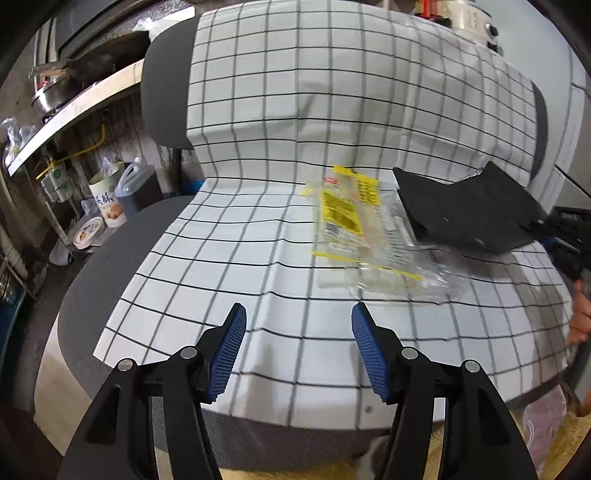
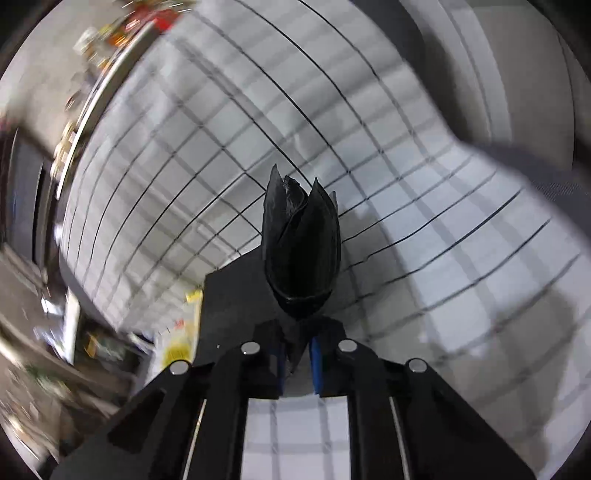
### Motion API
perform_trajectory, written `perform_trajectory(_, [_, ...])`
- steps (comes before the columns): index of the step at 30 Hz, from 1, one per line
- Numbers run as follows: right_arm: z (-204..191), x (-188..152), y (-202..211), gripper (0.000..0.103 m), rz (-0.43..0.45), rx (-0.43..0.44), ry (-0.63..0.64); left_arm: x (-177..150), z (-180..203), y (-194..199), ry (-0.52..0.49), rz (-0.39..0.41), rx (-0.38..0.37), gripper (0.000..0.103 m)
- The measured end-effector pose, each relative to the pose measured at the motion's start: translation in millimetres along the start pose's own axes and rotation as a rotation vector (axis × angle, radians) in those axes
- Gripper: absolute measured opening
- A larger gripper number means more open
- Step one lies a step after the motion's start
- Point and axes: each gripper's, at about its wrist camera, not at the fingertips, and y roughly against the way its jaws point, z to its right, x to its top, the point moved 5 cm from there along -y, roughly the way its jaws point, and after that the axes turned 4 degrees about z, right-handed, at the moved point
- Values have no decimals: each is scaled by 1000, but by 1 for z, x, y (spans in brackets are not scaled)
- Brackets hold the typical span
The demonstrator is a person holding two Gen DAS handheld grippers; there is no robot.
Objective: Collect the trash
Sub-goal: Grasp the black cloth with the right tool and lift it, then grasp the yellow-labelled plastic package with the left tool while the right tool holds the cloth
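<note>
A clear plastic wrapper with yellow print (image 1: 360, 229) lies on the checked cloth (image 1: 258, 240) that covers an office chair. My left gripper (image 1: 299, 321) is open and empty, hovering over the seat a little short of the wrapper. My right gripper (image 2: 297, 350) is shut on a folded black trash bag (image 2: 301, 251), whose free end sticks up ahead of the fingers. In the left wrist view the black bag (image 1: 469, 210) hangs at the right, just beside the wrapper. A bit of the yellow wrapper (image 2: 181, 343) shows blurred at the lower left of the right wrist view.
The chair's grey seat edge (image 1: 85, 295) and backrest (image 1: 166, 96) frame the cloth. A cluttered shelf with a metal bowl (image 1: 48, 96), tubs and a jug (image 1: 136, 188) stands to the left. A metal pot (image 1: 469, 18) sits behind the backrest.
</note>
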Motion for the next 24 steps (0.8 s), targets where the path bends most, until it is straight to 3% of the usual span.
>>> perform_trajectory(4, [9, -8, 62, 10, 22, -116, 212, -6, 21, 14, -31, 18, -36, 60])
perform_trajectory(11, [24, -29, 113, 10, 36, -334, 529, -16, 55, 27, -68, 34, -93, 60])
perform_trajectory(14, [18, -44, 108, 10, 19, -320, 627, -21, 65, 27, -86, 26, -102, 60])
perform_trajectory(19, [-9, -76, 79, 13, -45, -219, 736, -24, 69, 29, -93, 20, -109, 60])
perform_trajectory(23, [-32, -100, 52, 26, -138, -67, 761, -26, 62, 27, -80, 13, -103, 60])
perform_trajectory(24, [-38, -104, 45, 34, -163, -40, 763, -27, 59, 26, -74, 11, -100, 60])
